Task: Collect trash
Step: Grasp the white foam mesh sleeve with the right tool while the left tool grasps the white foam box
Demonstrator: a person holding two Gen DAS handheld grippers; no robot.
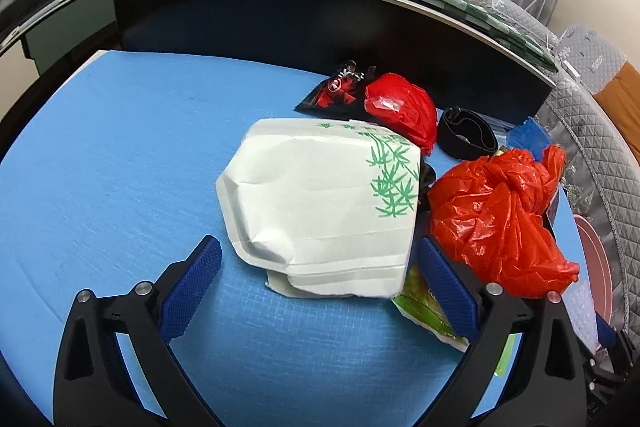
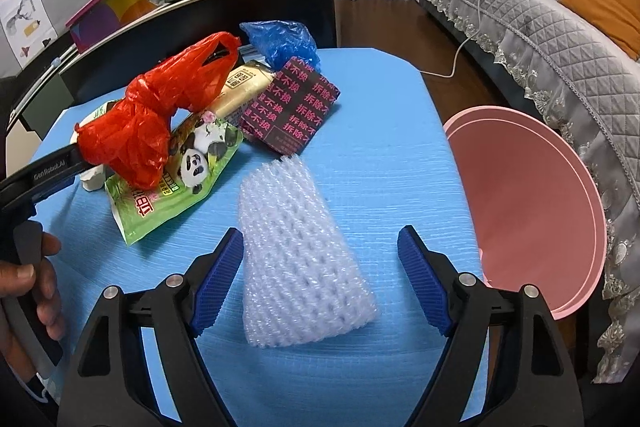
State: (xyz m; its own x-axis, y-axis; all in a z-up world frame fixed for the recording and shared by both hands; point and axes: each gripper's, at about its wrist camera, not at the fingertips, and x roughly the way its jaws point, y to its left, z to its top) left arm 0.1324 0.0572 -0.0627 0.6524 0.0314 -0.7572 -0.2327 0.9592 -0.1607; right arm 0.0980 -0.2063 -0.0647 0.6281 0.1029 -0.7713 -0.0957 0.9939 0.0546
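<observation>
1. Seemingly the collecting has barely begun: all the trash I can see lies on the blue table [image 2: 380,99], and the one pink bin [image 2: 532,211] just beside its edge looks empty.
2. One white paper box with green bamboo print [image 1: 320,207] sits between the spread fingers of the left gripper [image 1: 320,283], released, gripping nothing.
3. One white foam net sleeve [image 2: 296,259] lies between the parted fingers of the right gripper [image 2: 320,279], ungrasped.
4. One knotted red plastic bag [image 2: 160,115], one red wrapped bundle [image 1: 404,107].
5. One panda snack pouch [image 2: 184,179], one black pink-lettered packet [image 2: 292,107], one blue bag [image 2: 280,41], one black band [image 1: 466,135].
</observation>
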